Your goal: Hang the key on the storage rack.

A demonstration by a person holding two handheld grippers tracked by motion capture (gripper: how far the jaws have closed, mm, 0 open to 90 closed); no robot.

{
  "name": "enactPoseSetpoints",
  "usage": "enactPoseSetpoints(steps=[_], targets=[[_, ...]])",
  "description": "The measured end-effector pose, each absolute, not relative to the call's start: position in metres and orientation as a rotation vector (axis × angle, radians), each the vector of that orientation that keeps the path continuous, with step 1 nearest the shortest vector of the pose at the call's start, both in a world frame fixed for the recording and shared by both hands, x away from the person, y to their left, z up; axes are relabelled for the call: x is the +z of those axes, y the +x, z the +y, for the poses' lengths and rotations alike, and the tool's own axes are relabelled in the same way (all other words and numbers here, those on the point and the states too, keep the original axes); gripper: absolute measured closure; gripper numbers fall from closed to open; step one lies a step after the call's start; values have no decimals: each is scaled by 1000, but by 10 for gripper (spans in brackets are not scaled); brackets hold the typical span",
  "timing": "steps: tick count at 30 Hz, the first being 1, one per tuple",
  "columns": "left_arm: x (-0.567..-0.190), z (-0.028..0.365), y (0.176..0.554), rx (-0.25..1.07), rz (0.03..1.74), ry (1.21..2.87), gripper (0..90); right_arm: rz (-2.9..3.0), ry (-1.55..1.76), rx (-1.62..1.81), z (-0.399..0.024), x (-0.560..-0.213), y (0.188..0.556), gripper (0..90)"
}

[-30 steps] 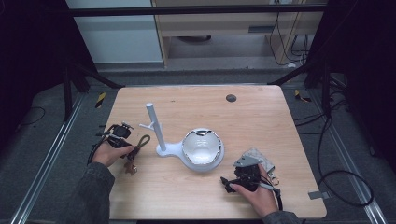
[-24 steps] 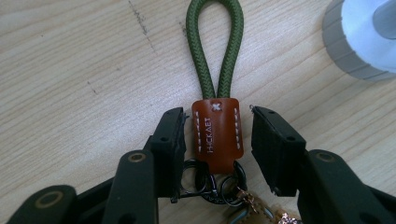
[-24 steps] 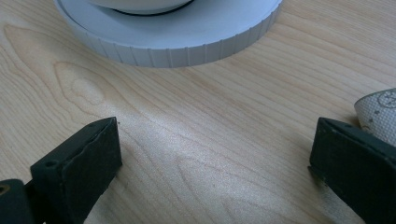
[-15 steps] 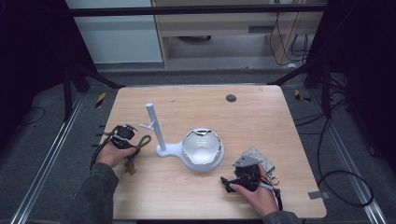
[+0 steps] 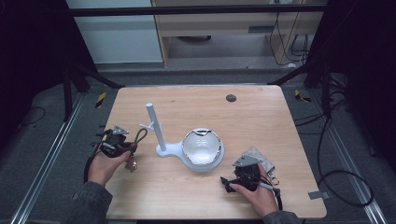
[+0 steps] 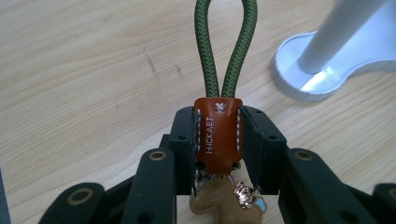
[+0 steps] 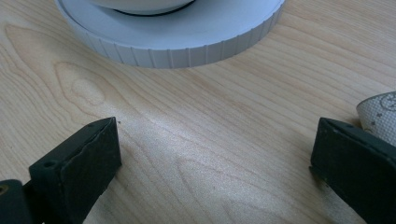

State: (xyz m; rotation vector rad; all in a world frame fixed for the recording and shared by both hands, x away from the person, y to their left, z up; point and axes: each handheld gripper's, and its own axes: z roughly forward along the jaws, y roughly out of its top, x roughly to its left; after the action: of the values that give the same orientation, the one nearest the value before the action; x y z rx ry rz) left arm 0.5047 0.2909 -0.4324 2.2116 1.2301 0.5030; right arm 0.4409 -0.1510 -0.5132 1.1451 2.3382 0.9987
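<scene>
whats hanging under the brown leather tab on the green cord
Below the brown leather tab, pinched between the left gripper fingers, hang a tan leather charm and a rose-gold metal piece. The ring joining them is hidden behind the tab.

An olive-green braided cord loop (image 6: 226, 44) rises from a rust-brown leather tab (image 6: 218, 134) with white stitching; beside it, a pale wood-grain table (image 6: 84, 70) and a white plastic stand (image 5: 187, 148).

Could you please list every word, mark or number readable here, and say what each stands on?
"HHCKAET", as best it reads, stamped lengthwise on the brown leather tab of the green cord loop, held in the left gripper.
A stitched white "X" at the tab's top.
Tiny marks on the dotted white thing beside the right gripper: too small to read.
</scene>
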Motion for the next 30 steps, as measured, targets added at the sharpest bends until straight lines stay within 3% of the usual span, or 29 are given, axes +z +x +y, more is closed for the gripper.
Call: enactPoseSetpoints(steps=[13, 22, 30], targets=[[-431, 292, 483, 570, 1162, 2058, 663, 2353, 1137, 999, -151, -513, 444, 2], [-410, 287, 441, 681, 1108, 1955, 664, 2351, 1136, 998, -151, -513, 445, 3], [-402, 277, 417, 692, 1023, 1900, 664, 2351, 1130, 995, -151, -513, 445, 3]])
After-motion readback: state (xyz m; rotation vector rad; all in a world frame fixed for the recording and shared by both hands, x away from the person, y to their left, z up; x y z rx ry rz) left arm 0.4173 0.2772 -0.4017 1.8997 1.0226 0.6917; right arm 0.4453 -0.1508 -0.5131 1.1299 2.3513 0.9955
